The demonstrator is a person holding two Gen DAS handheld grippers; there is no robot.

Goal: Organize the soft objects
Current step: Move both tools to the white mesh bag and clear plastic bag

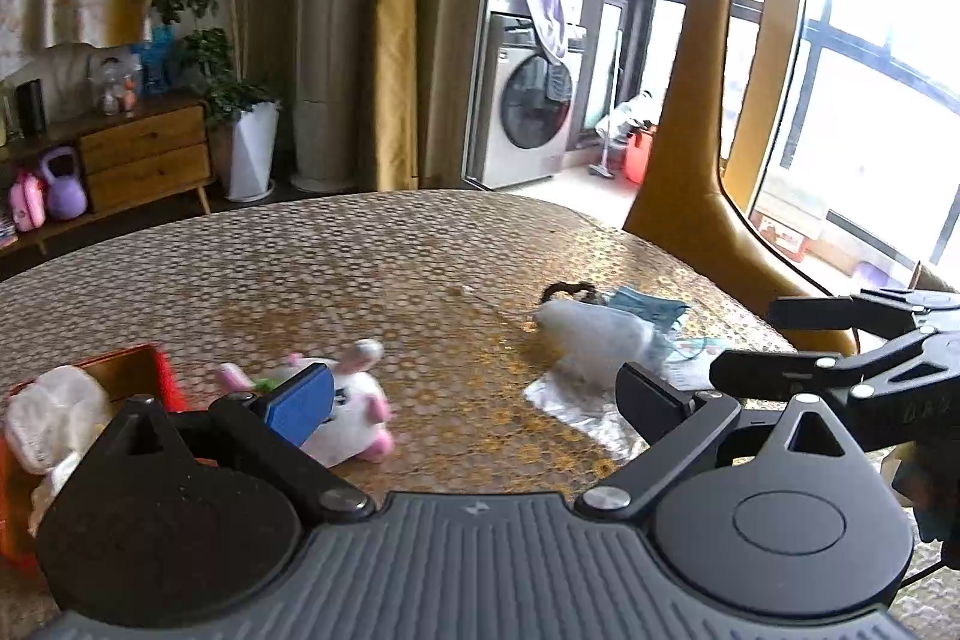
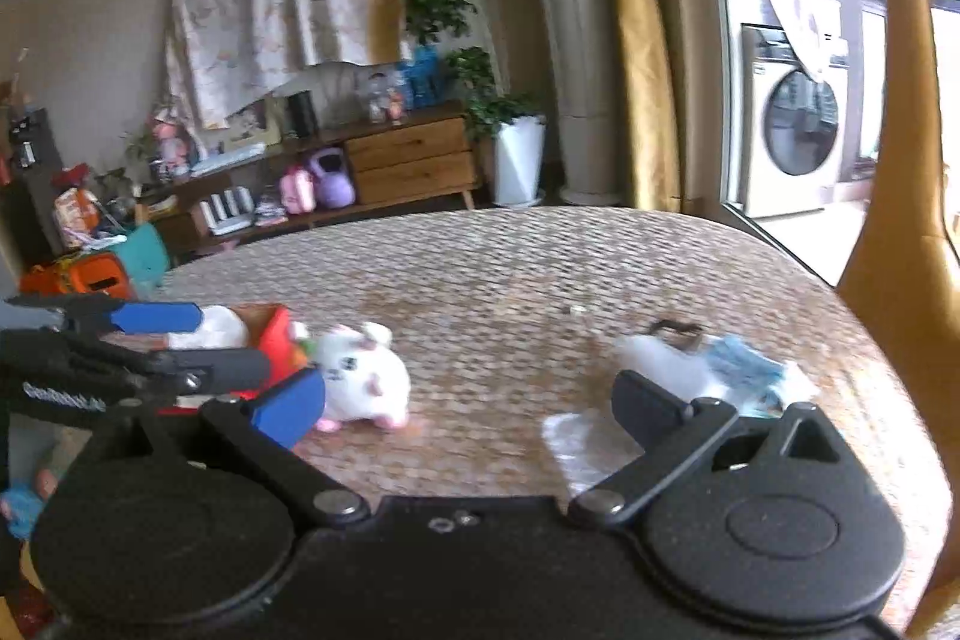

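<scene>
Both tools, the left tool and right tool, hang spread wide and empty over the worktop. A white cloth already sits in the red box; the plush bunny beside it and the blue mask farther right remain loose.

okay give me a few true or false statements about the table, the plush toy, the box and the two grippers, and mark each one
1. The white plush rabbit lies on the table. True.
2. The left gripper clamps the rabbit. False: its jaws are open, holding nothing.
3. The red box already holds a white soft item. True.
4. The right gripper grips the blue face mask. False: it is open and empty; the mask lies on the table.
</scene>
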